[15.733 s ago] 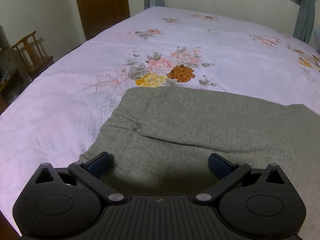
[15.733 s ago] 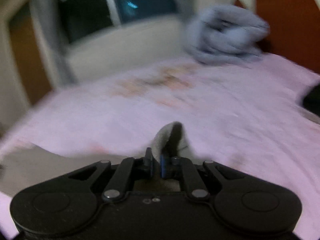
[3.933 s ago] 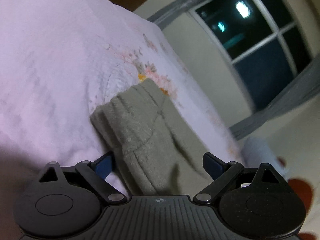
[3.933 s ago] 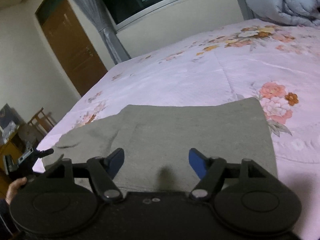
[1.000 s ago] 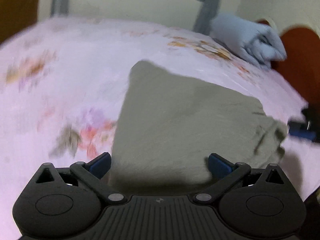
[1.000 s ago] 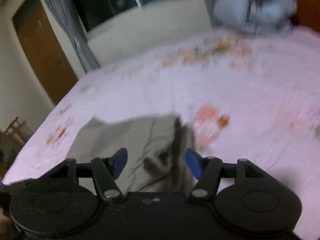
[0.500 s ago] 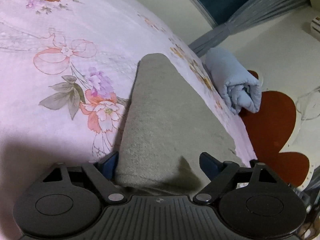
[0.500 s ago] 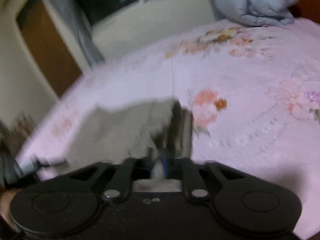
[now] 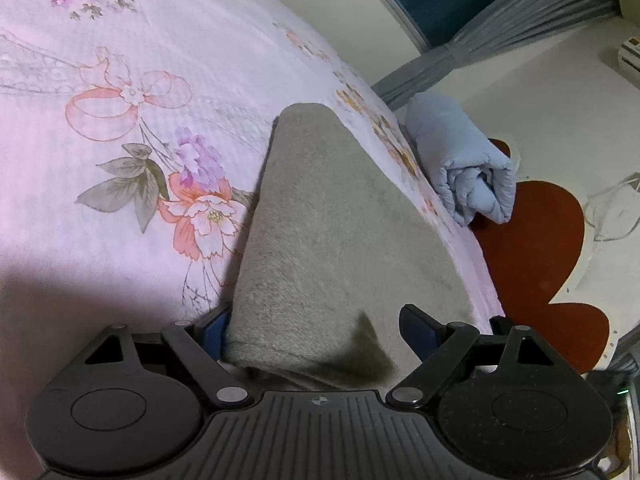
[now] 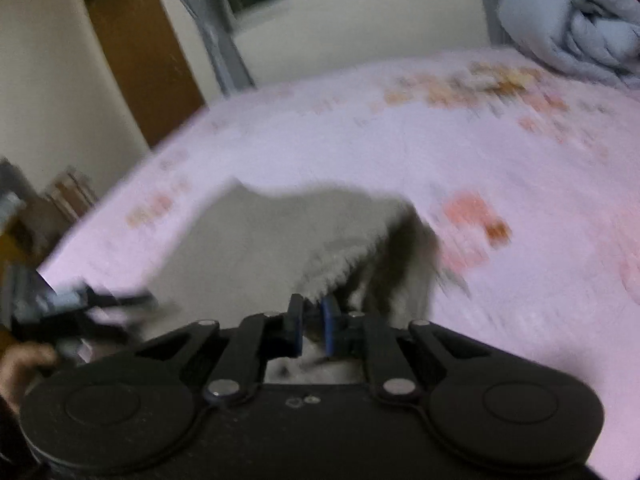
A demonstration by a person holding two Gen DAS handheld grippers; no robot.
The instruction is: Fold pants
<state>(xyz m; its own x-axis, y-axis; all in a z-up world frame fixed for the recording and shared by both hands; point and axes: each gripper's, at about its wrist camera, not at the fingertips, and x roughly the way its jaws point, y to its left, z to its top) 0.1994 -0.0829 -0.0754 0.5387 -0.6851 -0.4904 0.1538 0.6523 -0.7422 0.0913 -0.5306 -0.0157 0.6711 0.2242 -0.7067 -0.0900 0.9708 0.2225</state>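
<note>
Right wrist: tongs (image 10: 312, 330) newly clamping pants (image 10: 256, 248)

text: none legible | labels: none | numbers: none

Right gripper now clamped on the pants, left gripper straddling the folded end

A second ago the right gripper (image 10: 312, 330) stood wide open; now its blue pads pinch the grey-green fleece pants (image 10: 280, 248) at 6 o'clock. The left gripper (image 9: 316, 326), jaws spread, now sits closer over the folded pants (image 9: 332, 220), whose near fold lies between its fingers.
</note>
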